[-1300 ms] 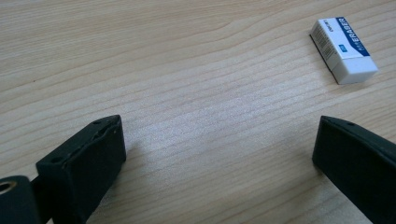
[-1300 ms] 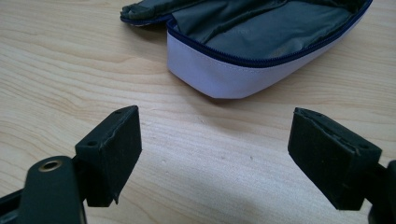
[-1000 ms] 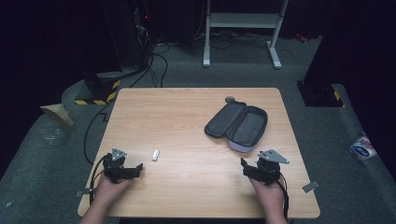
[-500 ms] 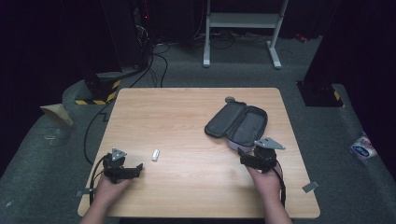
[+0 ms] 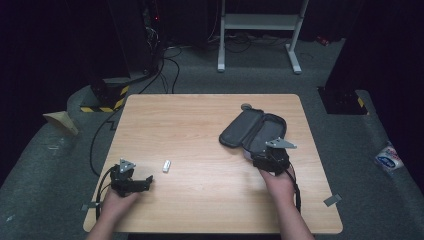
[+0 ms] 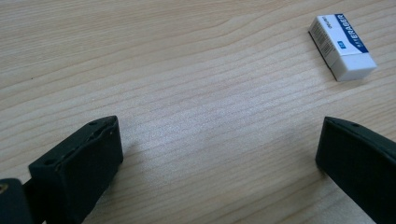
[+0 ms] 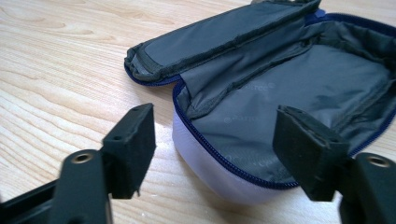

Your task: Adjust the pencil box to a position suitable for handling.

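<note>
- Since the earlier frames the right gripper [image 5: 270,161] has been carried forward to the near end of the pencil case [image 5: 252,131]; the left gripper [image 5: 131,182] has stayed put.
- The left gripper is held near the front-left corner of the wooden table [image 5: 200,115], jaws spread wide over bare woodgrain.
- A white block eraser [image 6: 342,45], sleeve printed "ERASER", lies just ahead, with open tabletop around it.
- The unzipped, grey-lined fabric case is faced by the right gripper's parted jaws.
</note>
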### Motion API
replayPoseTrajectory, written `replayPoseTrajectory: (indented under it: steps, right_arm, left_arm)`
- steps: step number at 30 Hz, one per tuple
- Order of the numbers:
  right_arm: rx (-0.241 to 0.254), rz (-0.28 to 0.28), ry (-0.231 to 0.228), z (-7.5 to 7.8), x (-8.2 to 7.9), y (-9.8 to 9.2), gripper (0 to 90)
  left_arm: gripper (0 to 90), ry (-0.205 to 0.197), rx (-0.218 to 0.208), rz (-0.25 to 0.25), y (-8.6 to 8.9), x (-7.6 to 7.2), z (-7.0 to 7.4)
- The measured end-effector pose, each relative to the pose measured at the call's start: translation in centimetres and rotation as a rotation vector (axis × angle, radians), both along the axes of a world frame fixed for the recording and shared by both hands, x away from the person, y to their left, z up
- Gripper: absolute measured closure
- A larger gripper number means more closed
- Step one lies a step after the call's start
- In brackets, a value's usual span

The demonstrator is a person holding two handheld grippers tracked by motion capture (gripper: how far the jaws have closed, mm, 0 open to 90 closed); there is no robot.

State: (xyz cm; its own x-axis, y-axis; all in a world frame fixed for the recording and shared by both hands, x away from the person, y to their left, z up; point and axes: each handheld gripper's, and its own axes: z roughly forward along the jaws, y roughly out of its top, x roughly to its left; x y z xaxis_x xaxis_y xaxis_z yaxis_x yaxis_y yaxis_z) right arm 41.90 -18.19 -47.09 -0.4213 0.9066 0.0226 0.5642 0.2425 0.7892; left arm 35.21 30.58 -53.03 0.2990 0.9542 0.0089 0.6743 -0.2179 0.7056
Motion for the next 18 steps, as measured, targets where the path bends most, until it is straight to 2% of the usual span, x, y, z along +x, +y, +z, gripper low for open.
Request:
replayPoseTrajectory:
  steps: [3,6,8,12,15,18]
  right_arm:
    - [0.005,0.014,0.027,-0.5,0.4,0.2,39.3]
    - [-0.016,0.023,0.042,-1.1,0.8,0.4,45.3]
    - [-0.014,0.03,0.049,-1.4,0.9,0.4,51.1]
    - [-0.012,0.055,0.046,-1.8,0.6,0.9,63.6]
    - [-0.026,0.095,0.029,-1.9,0.1,1.7,72.3]
    - [-0.035,0.124,0.016,-2.0,-0.7,2.6,77.5]
  left_arm:
    - [1.5,-0.006,-0.003,0.003,0.0,-0.1,0.0]
    - [2.3,-0.007,-0.002,-0.002,0.0,-0.1,0.0]
    - [3.0,-0.01,-0.002,-0.004,0.0,-0.2,0.0]
    - [6.0,-0.018,-0.008,-0.013,0.0,-0.3,0.0]
    - [7.3,-0.019,-0.01,-0.014,0.0,-0.4,0.0]
    - [8.9,-0.026,-0.007,-0.016,0.1,-0.4,0.1]
